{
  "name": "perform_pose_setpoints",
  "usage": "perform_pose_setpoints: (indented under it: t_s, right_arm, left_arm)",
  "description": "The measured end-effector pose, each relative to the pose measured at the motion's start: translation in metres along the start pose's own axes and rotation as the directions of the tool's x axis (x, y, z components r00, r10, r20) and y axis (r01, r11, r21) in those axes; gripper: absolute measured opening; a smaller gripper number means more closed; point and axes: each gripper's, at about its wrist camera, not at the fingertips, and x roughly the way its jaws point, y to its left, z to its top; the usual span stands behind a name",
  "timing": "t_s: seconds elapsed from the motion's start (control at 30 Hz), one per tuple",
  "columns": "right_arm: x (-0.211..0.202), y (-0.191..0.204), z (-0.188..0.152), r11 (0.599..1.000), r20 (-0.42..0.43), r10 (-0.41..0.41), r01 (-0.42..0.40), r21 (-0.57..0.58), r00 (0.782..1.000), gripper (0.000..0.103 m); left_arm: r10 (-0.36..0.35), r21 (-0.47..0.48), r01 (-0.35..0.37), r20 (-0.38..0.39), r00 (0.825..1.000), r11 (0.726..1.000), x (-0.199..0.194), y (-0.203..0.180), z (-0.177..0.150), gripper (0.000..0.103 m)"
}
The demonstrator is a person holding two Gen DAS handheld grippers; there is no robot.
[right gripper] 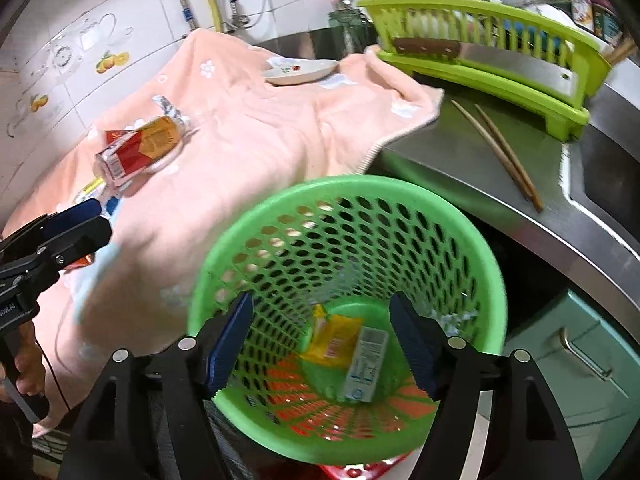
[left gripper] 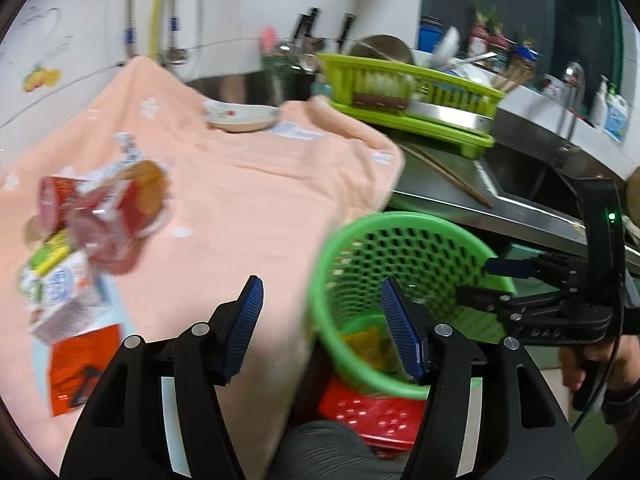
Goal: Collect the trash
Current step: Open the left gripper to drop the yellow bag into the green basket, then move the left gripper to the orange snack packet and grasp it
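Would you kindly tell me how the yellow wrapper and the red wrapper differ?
The yellow wrapper lies inside the green basket; the red wrapper lies out on the peach towel. The yellow one is flat, the red one bulkier with clear plastic. Both are snack trash; neither tool holds either.

Steel surface point(right gripper: 460, 168) draped on its left part with a peach towel point(right gripper: 248, 128). On the towel: red wrapper point(right gripper: 140, 148), milk carton point(left gripper: 60, 284), orange packet point(left gripper: 80, 364), saucer point(right gripper: 302, 70) near the back edge. On bare steel: chopsticks point(right gripper: 500, 152), green dish rack point(right gripper: 480, 68).
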Motion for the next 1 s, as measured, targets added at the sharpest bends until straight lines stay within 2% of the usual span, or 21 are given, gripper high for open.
perform_pose_setpoints:
  t_s: [0.17, 0.27, 0.47, 0.67, 0.83, 1.0]
  right_arm:
    - [0.003, 0.024, 0.014, 0.999, 0.009, 0.035, -0.035, -0.04, 0.999, 0.071]
    - [0.007, 0.038, 0.022, 0.996, 0.006, 0.066, -0.065, -0.055, 0.998, 0.072]
    - [0.013, 0.068, 0.035, 0.988, 0.004, 0.108, -0.107, -0.111, 0.994, 0.072]
    - [0.02, 0.1, 0.047, 0.977, -0.004, 0.145, -0.144, -0.158, 0.989, 0.072]
    - [0.026, 0.125, 0.055, 0.966, -0.015, 0.161, -0.161, -0.2, 0.987, 0.072]
    - [0.029, 0.145, 0.064, 0.956, -0.016, 0.165, -0.164, -0.242, 0.986, 0.072]
  left_arm:
    - [0.089, -0.062, -0.088, 0.004, 0.996, 0.994, -0.023, 0.043, -0.004, 0.062]
    - [0.162, -0.083, -0.162, 0.001, 0.987, 0.983, -0.038, 0.072, -0.012, 0.062]
    - [0.254, -0.158, -0.256, -0.035, 0.967, 0.954, -0.056, 0.122, -0.031, 0.062]
    - [0.239, -0.242, -0.248, -0.065, 0.969, 0.938, -0.065, 0.161, -0.049, 0.062]
    - [0.219, -0.25, -0.234, -0.088, 0.972, 0.939, -0.059, 0.17, -0.061, 0.069]
    - [0.208, -0.25, -0.232, -0.119, 0.971, 0.94, -0.048, 0.177, -0.07, 0.069]
